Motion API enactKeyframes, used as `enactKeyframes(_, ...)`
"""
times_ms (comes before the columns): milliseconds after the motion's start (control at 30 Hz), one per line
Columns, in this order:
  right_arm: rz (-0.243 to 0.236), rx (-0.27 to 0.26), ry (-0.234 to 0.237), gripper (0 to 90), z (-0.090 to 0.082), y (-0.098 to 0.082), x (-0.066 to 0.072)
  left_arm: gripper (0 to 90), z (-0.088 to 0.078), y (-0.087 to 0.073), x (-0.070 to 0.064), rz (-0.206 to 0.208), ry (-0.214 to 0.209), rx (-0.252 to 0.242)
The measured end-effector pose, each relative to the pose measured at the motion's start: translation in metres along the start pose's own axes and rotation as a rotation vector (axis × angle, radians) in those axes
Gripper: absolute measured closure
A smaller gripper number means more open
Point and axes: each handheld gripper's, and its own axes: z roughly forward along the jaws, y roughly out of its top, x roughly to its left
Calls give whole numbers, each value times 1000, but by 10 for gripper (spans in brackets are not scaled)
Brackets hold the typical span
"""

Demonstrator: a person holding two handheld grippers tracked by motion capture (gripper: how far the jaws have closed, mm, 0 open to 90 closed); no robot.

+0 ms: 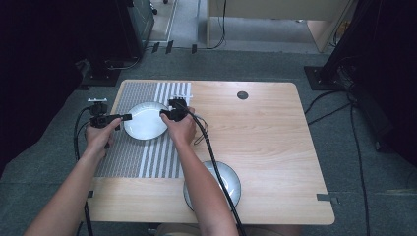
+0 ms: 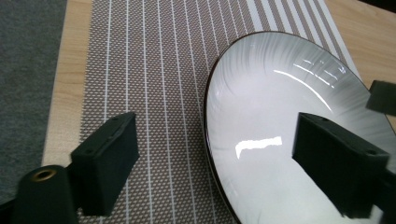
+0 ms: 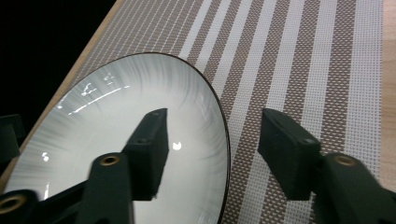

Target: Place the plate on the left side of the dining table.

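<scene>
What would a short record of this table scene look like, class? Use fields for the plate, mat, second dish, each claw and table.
plate: white plate, lying flat on the mat
mat: striped mat, on the table's left part
second dish: grey dish, near edge, partly under the right forearm
left claw: left claw, open, straddling the plate's left rim
right claw: right claw, open, straddling the right rim
table: wooden table

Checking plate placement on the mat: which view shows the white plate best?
The high view: the whole white plate shows, lying on the striped placemat between the left claw and right claw. The left gripper view crops its right and bottom edges; the right gripper view crops its bottom, each with one jaw over the plate.
</scene>
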Motion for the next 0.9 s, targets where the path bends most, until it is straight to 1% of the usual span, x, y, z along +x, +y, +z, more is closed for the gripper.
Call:
enactKeyframes(33, 3, 4, 12, 392, -2, 1, -1, 135, -2, -1, -2, 13, 32, 0)
enactKeyframes(67, 6, -2, 23, 388, -4, 2, -2, 135, -4, -3, -3, 22, 54, -6)
enactKeyframes(100, 12, -13, 30, 379, -8, 2, -4, 135, -6, -4, -4, 26, 59, -11)
enactKeyframes(133, 20, -22, 39, 380, -11, 3, -5, 135, -8, -6, -4, 26, 52, -15)
enactKeyframes(167, 14, -34, 43, 379, -15, 3, -8, 134, -11, -7, -4, 25, 43, -22)
enactKeyframes(233, 14, -55, 61, 354, -22, 4, -11, 132, -14, -10, -5, 33, 41, -24)
enactKeyframes(267, -4, -53, 60, 348, -26, 5, -13, 131, -15, -12, -5, 34, 43, -21)
enactKeyframes(333, -60, -42, 45, 342, -34, 4, -18, 126, -17, -15, -7, 43, 45, -15)
enactKeyframes(400, -92, -23, 36, 316, -42, 3, -23, 116, -19, -20, -8, 46, 47, -17)
enactKeyframes(467, -89, -25, 41, 317, -51, 3, -29, 116, -22, -23, -9, 45, 36, -20)
enactKeyframes(600, -85, -29, 55, 298, -67, 3, -40, 110, -30, -31, -14, 75, 20, -32)
enactKeyframes(700, -82, -35, 45, 290, -78, 2, -47, 110, -33, -37, -19, 98, 23, -34)
enactKeyframes(800, -89, -31, 28, 268, -88, -2, -52, 104, -38, -43, -25, 119, 10, -38)
enactKeyframes(900, -100, -37, 30, 254, -100, -5, -57, 90, -43, -50, -31, 136, 8, -46)
